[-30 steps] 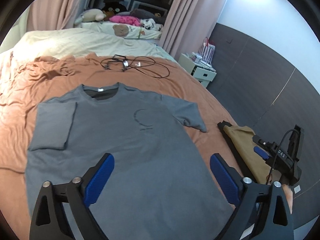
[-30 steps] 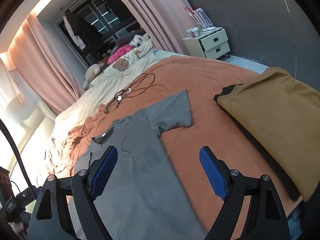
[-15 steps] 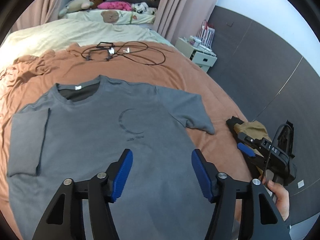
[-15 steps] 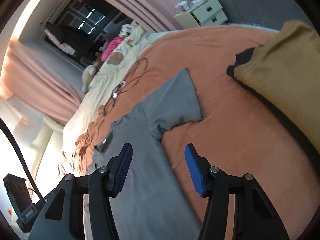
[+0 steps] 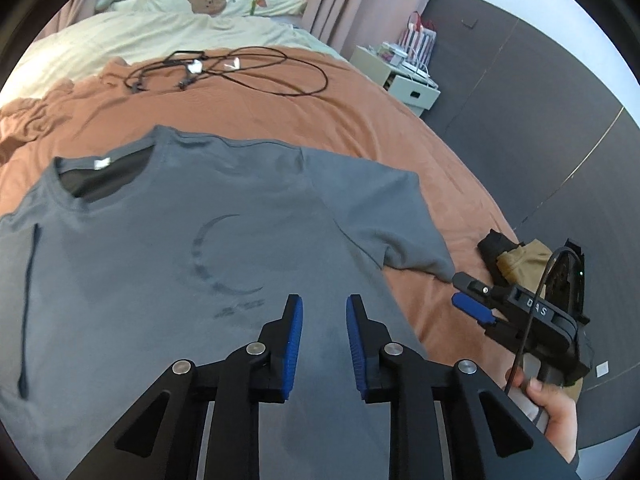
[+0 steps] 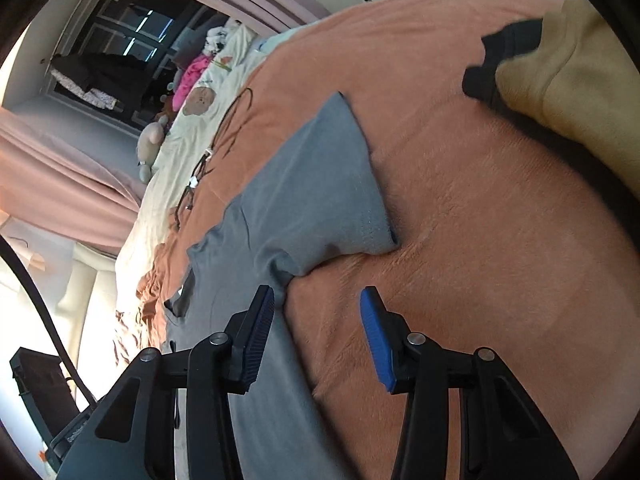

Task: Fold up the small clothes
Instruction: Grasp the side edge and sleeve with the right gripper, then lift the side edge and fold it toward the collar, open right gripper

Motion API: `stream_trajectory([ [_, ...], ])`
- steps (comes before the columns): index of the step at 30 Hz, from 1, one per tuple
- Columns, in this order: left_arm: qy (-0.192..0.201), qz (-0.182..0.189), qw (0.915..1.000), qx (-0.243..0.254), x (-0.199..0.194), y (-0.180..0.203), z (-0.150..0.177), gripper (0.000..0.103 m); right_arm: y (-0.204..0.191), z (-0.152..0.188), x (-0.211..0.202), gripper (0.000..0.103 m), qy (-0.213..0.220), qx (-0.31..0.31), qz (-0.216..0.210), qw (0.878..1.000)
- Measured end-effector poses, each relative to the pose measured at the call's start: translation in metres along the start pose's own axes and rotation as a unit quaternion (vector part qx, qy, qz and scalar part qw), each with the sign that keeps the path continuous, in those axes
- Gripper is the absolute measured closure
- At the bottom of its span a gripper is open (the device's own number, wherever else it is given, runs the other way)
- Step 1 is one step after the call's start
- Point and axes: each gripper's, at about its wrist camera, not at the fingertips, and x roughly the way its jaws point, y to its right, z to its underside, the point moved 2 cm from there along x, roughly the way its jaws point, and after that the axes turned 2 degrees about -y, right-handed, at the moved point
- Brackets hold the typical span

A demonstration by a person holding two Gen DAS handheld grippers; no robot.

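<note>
A grey T-shirt (image 5: 168, 264) lies front up on the orange bedsheet (image 5: 360, 112), one sleeve (image 6: 320, 184) spread toward a tan garment (image 6: 580, 92). The left tongs (image 5: 323, 320) hover over the shirt's lower half, jaws narrowly apart, gripping nothing. The right tongs (image 6: 318, 308) hang by the sleeve's underarm, jaws wider apart and empty. Cables (image 5: 224, 72) lie beyond the collar.

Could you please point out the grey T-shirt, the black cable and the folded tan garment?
grey T-shirt (image 5: 168, 264): left wrist view, chest beside the print.
black cable (image 5: 280, 54): left wrist view, far loop on the orange sheet.
folded tan garment (image 6: 576, 80): right wrist view, top face.
</note>
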Motion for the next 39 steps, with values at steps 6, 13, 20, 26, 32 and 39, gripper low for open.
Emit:
stream_trajectory([
  [6, -0.009, 0.004, 0.9998, 0.017, 0.027, 0.009, -0.012, 0.079, 0.008, -0.006, 0.006, 0.060, 0.000, 0.020, 0.020, 1.000],
  [13, -0.021, 0.013, 0.9994, 0.023, 0.063, 0.020, -0.024, 0.083, 0.012, -0.013, 0.014, 0.061, 0.008, 0.037, 0.032, 0.999],
  [20, -0.033, 0.014, 0.9991, 0.025, 0.095, 0.028, -0.032, 0.086, 0.014, -0.017, 0.026, 0.087, 0.016, 0.041, 0.041, 0.998],
  [26, -0.050, 0.008, 0.9983, 0.030, 0.121, 0.033, -0.031, 0.088, -0.003, -0.028, 0.031, 0.096, 0.038, 0.008, 0.029, 0.999],
  [32, -0.064, 0.010, 0.9972, 0.036, 0.134, 0.034, -0.023, 0.091, -0.023, -0.022, 0.014, 0.100, 0.066, -0.034, 0.001, 0.997],
  [39, -0.068, 0.031, 0.9968, 0.028, 0.127, 0.033, -0.016, 0.091, -0.040, -0.007, 0.002, 0.102, 0.078, -0.072, -0.051, 0.993],
])
